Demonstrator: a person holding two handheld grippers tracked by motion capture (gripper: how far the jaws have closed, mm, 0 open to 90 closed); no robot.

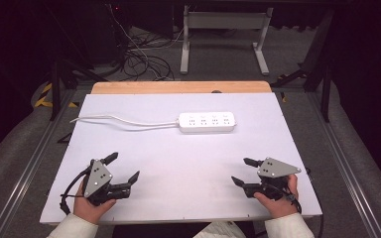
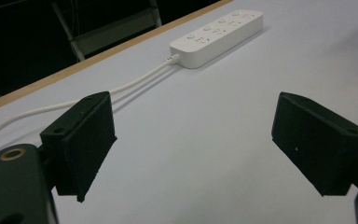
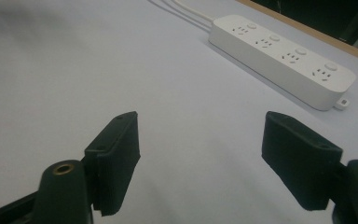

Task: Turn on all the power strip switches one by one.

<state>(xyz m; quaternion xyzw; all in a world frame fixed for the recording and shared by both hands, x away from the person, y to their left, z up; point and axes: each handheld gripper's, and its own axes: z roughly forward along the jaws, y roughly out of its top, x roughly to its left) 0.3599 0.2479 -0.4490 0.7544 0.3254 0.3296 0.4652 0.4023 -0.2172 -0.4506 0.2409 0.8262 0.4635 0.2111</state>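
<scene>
A white power strip (image 1: 207, 122) lies across the far middle of the white table top (image 1: 178, 163); its white cable (image 1: 119, 119) trails off to the left. In the left gripper view the power strip (image 2: 216, 31) is at the upper right, in the right gripper view the power strip (image 3: 282, 57) runs along the top right. My left gripper (image 1: 124, 167) rests near the front left edge, jaws wide apart with nothing between them. My right gripper (image 1: 243, 171) rests near the front right edge, also open and empty. Both grippers (image 2: 191, 144) (image 3: 200, 154) stand well short of the strip.
A wooden strip (image 1: 181, 87) borders the table's far edge. Beyond it on the floor stand a white metal frame (image 1: 223, 34) and a tangle of dark cables (image 1: 139, 59). Metal rails (image 1: 25, 163) run along both sides of the table.
</scene>
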